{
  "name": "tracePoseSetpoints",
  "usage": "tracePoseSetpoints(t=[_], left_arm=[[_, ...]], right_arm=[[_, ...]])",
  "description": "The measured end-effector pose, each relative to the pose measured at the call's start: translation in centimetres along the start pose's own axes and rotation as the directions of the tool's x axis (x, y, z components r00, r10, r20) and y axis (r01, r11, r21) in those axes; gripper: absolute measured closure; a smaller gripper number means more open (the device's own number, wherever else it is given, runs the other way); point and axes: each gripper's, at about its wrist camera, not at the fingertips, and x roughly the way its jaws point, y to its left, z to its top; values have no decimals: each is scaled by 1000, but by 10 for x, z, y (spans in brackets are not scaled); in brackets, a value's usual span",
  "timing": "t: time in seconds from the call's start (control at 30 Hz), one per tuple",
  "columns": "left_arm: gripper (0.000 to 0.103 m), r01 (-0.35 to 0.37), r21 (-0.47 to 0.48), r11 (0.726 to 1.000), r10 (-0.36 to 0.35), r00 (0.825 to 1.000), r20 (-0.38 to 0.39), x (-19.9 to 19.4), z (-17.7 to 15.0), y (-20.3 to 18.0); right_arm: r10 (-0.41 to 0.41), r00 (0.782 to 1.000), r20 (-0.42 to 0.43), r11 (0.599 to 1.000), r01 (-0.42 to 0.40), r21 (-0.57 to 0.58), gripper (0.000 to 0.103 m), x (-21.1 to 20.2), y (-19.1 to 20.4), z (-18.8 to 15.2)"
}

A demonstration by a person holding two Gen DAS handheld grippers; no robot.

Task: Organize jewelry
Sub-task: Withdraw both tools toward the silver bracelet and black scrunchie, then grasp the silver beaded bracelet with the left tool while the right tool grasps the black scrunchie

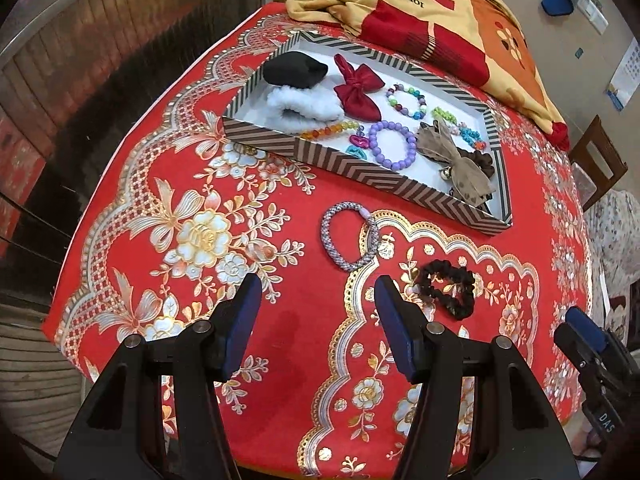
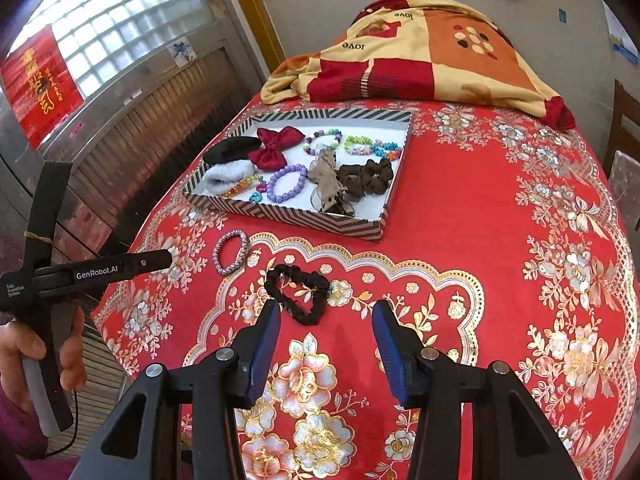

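Hovering low in frame, left tool (image 1: 318, 300) and right tool (image 2: 326, 324) both gape, empty. Beaded bracelet (image 1: 350, 237) and black scrunchie (image 2: 298, 293) lie mid-frame on the counter (image 2: 460, 240), below the striped tray (image 1: 400, 188).

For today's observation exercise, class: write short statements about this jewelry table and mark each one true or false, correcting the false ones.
1. The silver beaded bracelet lies inside the striped tray. False: it lies on the red tablecloth, outside the tray.
2. The black scrunchie lies on the tablecloth. True.
3. The left gripper holds the purple bead bracelet. False: its jaws stand open and empty; that bracelet is in the tray.
4. The right gripper is open. True.
5. The red bow is in the tray. True.
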Motion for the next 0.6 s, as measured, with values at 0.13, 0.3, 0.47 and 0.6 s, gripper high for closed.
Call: tracePoseSetpoints(t=[0.13,0.3,0.47,0.6], left_arm=[[45,-6,20,1000,6,1000,-4,3,1,-6],[45,-8,31,999,8,1000,-15,7,2,-8],[45,-10,33,999,11,1000,-18,10,5,-8],[45,-10,30,1000,10,1000,-28,16,7,-5]], right_arm=[[4,1000,-1,1000,-4,-5,58,2,1,2],[2,1000,-16,1000,-3,-15,58,9,4,6],[3,999,-35,1000,-3,-23,58,18,6,8],[3,999,-42,1000,-4,-27,58,29,6,10]])
